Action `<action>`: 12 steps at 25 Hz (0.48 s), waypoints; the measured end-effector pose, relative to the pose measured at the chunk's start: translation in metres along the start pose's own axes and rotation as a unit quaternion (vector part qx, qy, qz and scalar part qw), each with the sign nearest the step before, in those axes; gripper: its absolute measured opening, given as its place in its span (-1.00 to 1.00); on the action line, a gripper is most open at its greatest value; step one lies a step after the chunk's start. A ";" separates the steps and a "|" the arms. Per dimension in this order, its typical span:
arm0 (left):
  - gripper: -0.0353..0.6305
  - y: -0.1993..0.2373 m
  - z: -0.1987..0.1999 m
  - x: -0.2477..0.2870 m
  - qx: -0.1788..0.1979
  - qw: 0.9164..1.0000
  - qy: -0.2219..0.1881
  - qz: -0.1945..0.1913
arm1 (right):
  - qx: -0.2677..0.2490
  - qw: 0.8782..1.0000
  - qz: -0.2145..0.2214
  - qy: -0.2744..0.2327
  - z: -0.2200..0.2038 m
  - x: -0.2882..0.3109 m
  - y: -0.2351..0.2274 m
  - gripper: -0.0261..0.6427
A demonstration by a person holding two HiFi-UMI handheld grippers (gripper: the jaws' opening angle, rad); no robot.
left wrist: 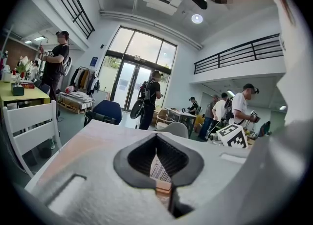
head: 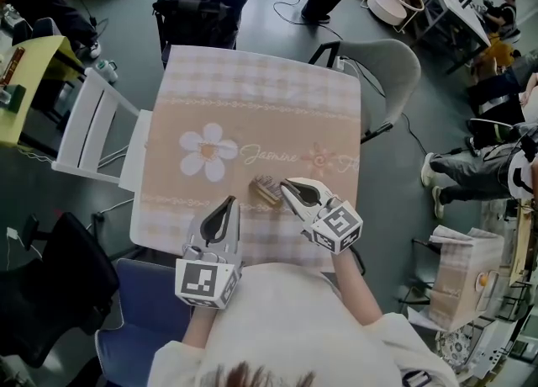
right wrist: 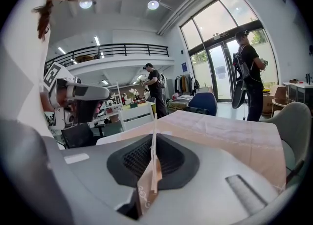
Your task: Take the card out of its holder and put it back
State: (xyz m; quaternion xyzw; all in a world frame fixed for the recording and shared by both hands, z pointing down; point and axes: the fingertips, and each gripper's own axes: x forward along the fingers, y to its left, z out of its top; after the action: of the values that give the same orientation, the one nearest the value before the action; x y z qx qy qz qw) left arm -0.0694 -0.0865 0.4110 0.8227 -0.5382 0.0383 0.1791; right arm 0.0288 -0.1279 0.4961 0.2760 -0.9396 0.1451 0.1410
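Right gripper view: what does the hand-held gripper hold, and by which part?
The right hand-held gripper is shut on the card, pinching its flat faces so it stands edge-on between the pads; the tan holder sits lower, nearer the camera.

Pink-and-white checked tablecloth with white flower, tan card holder, barcode-striped white card

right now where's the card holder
Head view: the card holder is over the near middle of the tablecloth, pinched in the right tool, just right of the left tool, below the Jasmine lettering.
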 end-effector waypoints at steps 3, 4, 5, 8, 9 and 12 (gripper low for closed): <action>-0.88 0.000 0.001 -0.002 0.000 1.000 -0.003 0.001 | -0.002 1.000 -0.007 -0.011 0.010 -0.005 0.000 -0.88; -0.88 0.000 0.001 -0.002 0.001 1.000 -0.004 0.001 | -0.002 1.000 -0.011 -0.015 0.014 -0.007 0.000 -0.88; -0.88 0.000 0.001 -0.002 0.002 1.000 -0.004 0.001 | -0.001 1.000 -0.016 -0.021 0.017 -0.009 -0.001 -0.88; -0.88 -0.002 0.002 -0.003 0.003 1.000 -0.006 -0.001 | 0.006 0.999 -0.032 -0.040 0.031 -0.019 -0.005 -0.88; -0.88 -0.003 0.003 -0.003 0.004 1.000 -0.007 -0.002 | 0.006 0.998 -0.038 -0.046 0.036 -0.024 -0.005 -0.88; -0.88 -0.005 0.005 -0.004 0.006 1.000 -0.010 -0.003 | -0.001 0.996 -0.055 -0.069 0.058 -0.042 -0.002 -0.88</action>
State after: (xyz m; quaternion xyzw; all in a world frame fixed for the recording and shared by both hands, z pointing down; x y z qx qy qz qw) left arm -0.0674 -0.0825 0.4042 0.8257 -0.5373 0.0326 0.1688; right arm 0.0531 -0.1302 0.4292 0.3369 -0.9305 0.1164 0.0840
